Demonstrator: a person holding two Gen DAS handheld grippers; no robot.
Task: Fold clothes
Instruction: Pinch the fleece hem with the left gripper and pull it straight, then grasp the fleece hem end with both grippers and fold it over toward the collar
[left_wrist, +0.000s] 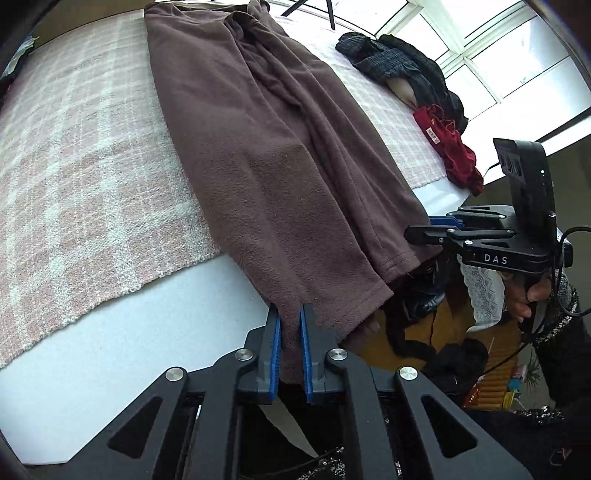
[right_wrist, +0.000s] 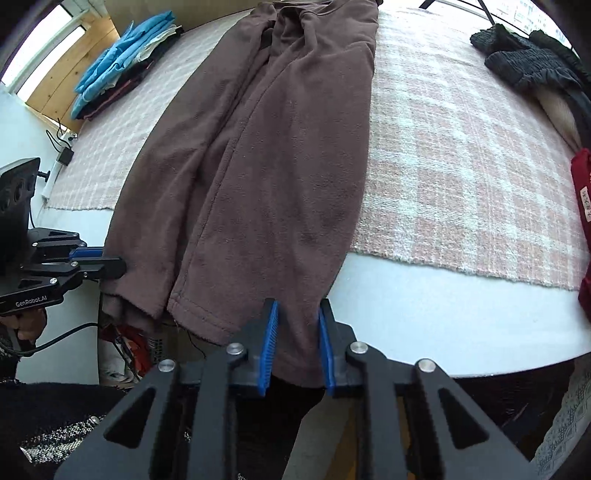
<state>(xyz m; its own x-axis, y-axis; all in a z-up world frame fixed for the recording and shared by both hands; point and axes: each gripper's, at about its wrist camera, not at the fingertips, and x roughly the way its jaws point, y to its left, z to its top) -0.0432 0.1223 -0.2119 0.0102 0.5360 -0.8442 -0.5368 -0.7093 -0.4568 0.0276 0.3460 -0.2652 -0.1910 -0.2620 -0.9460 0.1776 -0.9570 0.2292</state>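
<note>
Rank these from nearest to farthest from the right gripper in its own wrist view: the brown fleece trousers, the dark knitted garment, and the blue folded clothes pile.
1. Brown fleece trousers: their hem is between the jaws of the right gripper.
2. Dark knitted garment: far right of the bed.
3. Blue folded clothes pile: far left corner.

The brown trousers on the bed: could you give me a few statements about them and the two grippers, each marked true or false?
1. The left gripper is shut on a hem of the brown trousers. True.
2. The right gripper hangs open, clear of any fabric. False: it is shut on the other trouser hem.
3. The trousers lie lengthwise on a pink checked blanket. True.
4. The folded stack with blue garments on top sits on the trousers. False: it lies apart, near the bed's far corner.
5. The red garment lies beside dark clothes. True.
</note>
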